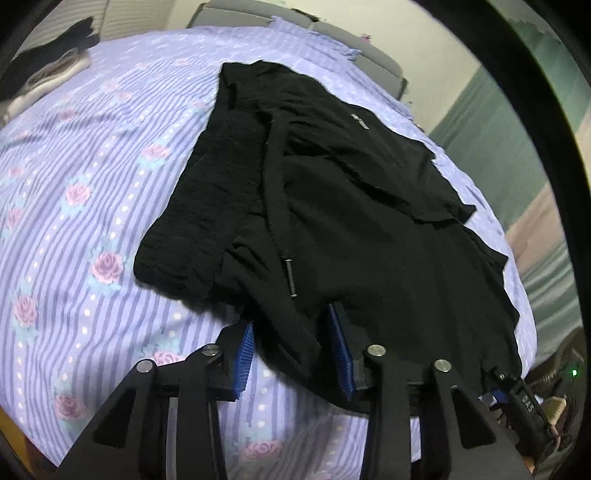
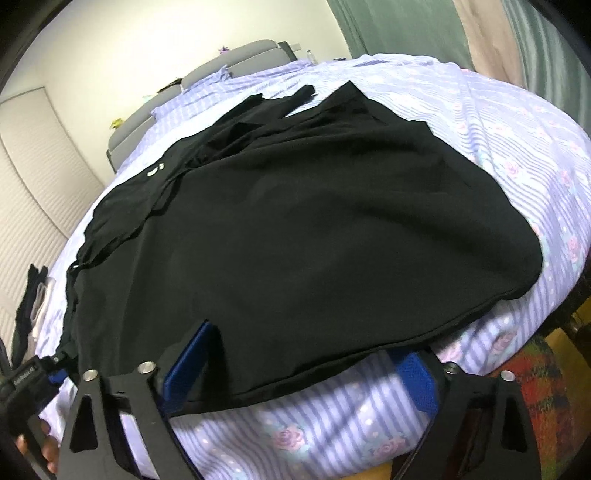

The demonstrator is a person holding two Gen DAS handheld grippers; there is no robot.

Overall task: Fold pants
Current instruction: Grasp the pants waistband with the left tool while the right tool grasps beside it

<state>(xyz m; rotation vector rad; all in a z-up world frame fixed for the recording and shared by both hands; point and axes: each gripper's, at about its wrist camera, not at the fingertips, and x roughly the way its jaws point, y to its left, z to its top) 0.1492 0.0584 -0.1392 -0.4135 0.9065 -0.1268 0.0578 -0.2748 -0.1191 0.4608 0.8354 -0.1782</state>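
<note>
Black pants (image 1: 351, 206) lie spread on a bed with a purple floral striped sheet (image 1: 92, 177); a drawstring with a metal tip (image 1: 290, 277) lies across them. My left gripper (image 1: 295, 354) is open, its blue pads either side of the near hem fold of the pants. In the right wrist view the pants (image 2: 314, 229) fill the middle. My right gripper (image 2: 295, 373) is wide open at the near edge of the pants, with the cloth edge lying over the left pad (image 2: 184, 365) and the right pad (image 2: 421, 380) partly under the hem.
A pile of dark and white clothes (image 1: 51, 70) lies at the bed's far left corner. A grey headboard (image 1: 332, 33) and white wall are beyond. Green curtains (image 2: 443, 29) hang at the side. The other gripper (image 2: 26, 384) shows at the left edge.
</note>
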